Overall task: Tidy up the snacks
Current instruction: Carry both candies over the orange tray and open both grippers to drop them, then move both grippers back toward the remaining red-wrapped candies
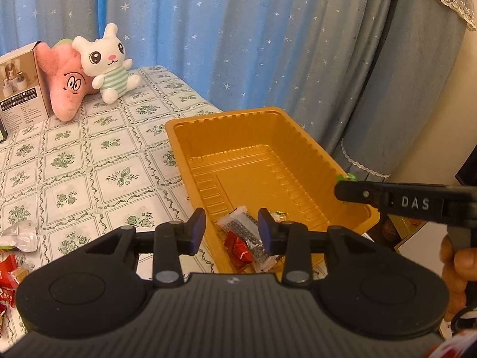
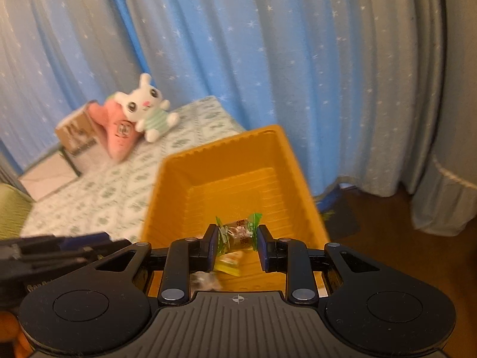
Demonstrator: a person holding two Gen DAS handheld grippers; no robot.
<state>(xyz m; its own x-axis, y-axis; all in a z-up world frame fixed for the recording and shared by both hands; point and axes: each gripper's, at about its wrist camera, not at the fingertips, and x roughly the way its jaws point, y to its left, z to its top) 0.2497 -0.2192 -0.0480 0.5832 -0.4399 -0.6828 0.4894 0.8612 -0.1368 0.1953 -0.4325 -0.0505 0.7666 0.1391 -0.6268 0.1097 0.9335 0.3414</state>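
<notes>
A gold plastic tray (image 1: 268, 119) sits at the right end of the patterned tablecloth. My left gripper (image 1: 232, 223) hangs open over the tray's near left corner, with nothing between its pads. Below it in the tray lie a red wrapped candy (image 1: 238, 246) and a clear speckled packet (image 1: 247, 226). My right gripper (image 2: 236, 235) is shut on a candy with green twisted ends (image 2: 238, 232), held above the tray (image 2: 220, 146) near its front. A yellow packet (image 2: 229, 264) lies in the tray under it. In the left wrist view the right gripper (image 1: 342, 191) reaches in over the tray's right rim.
A white plush rabbit (image 1: 107, 59), a pink plush carrot (image 1: 64, 86) and a cardboard box (image 1: 21, 89) stand at the table's far left. Loose red snacks (image 1: 12, 271) and a silver packet (image 1: 21, 235) lie at the near left. Blue starred curtains hang behind.
</notes>
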